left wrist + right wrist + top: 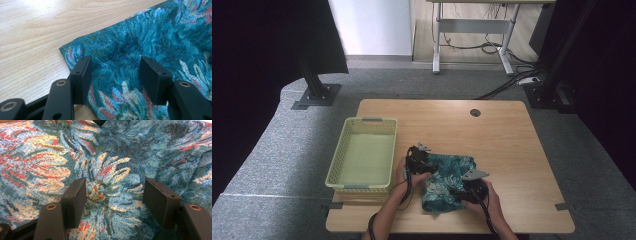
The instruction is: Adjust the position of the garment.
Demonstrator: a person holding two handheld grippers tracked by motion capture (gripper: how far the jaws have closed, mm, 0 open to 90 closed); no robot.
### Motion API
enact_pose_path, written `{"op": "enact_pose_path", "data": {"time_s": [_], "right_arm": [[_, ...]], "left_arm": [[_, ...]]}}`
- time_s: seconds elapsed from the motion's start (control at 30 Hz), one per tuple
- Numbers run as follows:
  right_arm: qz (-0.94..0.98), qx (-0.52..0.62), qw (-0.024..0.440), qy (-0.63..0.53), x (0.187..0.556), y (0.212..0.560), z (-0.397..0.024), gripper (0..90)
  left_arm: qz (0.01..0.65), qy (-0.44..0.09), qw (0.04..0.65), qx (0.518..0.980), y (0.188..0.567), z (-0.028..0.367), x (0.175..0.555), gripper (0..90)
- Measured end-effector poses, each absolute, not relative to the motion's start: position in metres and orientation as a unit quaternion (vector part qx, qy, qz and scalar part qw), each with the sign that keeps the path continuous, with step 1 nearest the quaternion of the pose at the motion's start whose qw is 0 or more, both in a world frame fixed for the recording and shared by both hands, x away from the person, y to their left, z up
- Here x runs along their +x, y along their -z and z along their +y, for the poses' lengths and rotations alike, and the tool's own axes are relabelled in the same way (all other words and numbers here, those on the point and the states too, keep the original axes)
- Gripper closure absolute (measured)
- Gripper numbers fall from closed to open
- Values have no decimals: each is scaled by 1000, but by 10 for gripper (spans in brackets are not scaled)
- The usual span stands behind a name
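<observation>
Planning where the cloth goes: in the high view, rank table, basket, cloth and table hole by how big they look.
1. Table
2. Basket
3. Cloth, crumpled, somewhat smaller than the basket; spread flat it might rival it
4. Hole

The cloth [112, 157] runs past every edge of the right gripper view; beside the basket [362, 152], the table [492, 130] under it is hidden

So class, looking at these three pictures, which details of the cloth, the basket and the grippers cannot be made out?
- Cloth underside and fold count: hidden by its own layers, high view.
- Left gripper and right gripper jaws stand apart; pad contact with the cloth is unclear.
- Basket near inside wall: hidden by its rim, high view.
</observation>
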State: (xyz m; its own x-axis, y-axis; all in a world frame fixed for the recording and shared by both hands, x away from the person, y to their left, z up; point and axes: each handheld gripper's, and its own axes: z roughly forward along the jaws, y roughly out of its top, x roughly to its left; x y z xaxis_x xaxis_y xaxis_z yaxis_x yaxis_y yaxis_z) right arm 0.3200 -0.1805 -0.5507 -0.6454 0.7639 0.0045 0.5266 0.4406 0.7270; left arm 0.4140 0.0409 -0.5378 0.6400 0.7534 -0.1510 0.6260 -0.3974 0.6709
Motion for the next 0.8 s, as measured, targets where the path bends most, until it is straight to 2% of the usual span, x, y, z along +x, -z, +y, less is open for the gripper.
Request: {"op": "enact_pose_path", "data": {"time_s": [0.8], "right_arm": [[822,415,174,-349,313,550,-204,350]], "left_arm": [[385,-89,367,842,540,10,417,438]]}}
